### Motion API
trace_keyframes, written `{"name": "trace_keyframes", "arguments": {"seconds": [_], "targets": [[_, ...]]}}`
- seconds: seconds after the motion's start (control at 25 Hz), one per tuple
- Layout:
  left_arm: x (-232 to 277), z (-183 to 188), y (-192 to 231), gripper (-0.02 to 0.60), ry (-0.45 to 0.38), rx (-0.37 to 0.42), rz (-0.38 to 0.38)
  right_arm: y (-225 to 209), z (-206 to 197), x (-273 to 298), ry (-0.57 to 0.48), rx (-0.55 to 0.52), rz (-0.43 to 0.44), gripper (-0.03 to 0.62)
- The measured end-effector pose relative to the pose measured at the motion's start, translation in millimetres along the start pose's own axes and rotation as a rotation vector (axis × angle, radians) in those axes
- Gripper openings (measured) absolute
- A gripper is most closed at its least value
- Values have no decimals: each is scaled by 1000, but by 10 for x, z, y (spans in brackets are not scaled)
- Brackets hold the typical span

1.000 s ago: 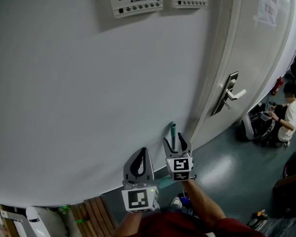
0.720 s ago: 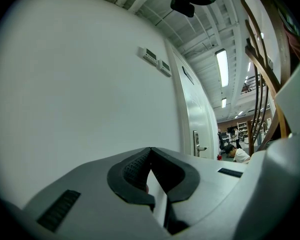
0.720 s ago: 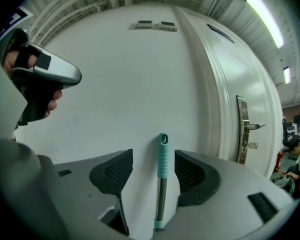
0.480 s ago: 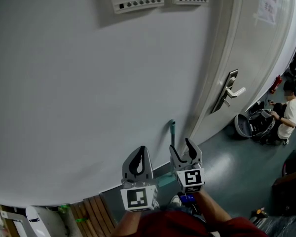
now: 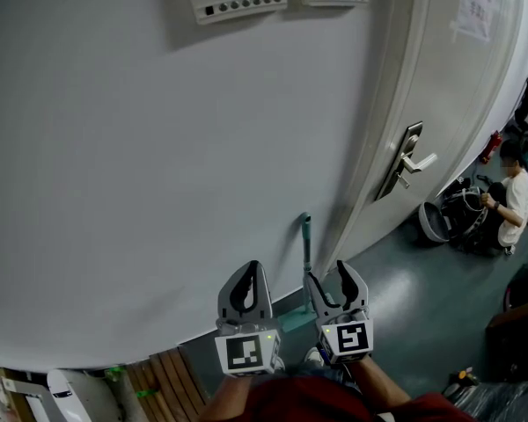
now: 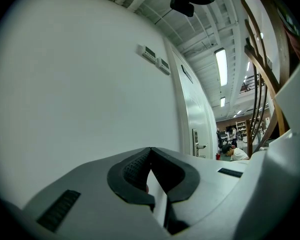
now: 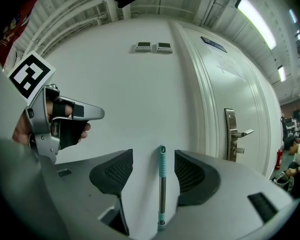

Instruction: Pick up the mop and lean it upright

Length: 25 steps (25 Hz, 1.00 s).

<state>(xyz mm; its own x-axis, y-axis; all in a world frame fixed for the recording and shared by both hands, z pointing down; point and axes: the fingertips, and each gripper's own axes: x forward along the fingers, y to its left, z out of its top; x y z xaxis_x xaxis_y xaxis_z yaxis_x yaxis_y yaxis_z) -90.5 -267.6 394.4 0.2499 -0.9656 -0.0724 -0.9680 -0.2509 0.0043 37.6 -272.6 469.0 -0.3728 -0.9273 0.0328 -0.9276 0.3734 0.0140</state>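
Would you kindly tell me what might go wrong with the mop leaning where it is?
The mop handle rests against a smooth wall, so it may slide sideways and fall. The right gripper is open and close to the handle, so a sideways swing could knock it over.

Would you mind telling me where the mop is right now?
In the head view the mop stands upright against the wall, just left of the door, straight ahead of the open right gripper.
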Motion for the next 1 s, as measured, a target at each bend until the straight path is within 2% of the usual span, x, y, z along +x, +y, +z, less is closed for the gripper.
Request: {"name": "trace_keyframes", "arguments": {"seconds": [0.24,0.44,0.6,0.76,1.0], "targets": [[22,-43,-26,14,13,-2,-3,-32,138,-36,5,13,-14,249],[31,-69,-57,14,18,2,-8,-10,237,-94,-17,21,8,240],[44,-87,-61,14,19,-13,-6,-11,380,-133,-38,-9,-5,154],[31,-72,-62,14,22,-5,-7,-21,539,-172,-59,16,-10,74],[17,-57,-99,14,13,-36,-16,-31,821,-191,-64,7,-15,18]]}}
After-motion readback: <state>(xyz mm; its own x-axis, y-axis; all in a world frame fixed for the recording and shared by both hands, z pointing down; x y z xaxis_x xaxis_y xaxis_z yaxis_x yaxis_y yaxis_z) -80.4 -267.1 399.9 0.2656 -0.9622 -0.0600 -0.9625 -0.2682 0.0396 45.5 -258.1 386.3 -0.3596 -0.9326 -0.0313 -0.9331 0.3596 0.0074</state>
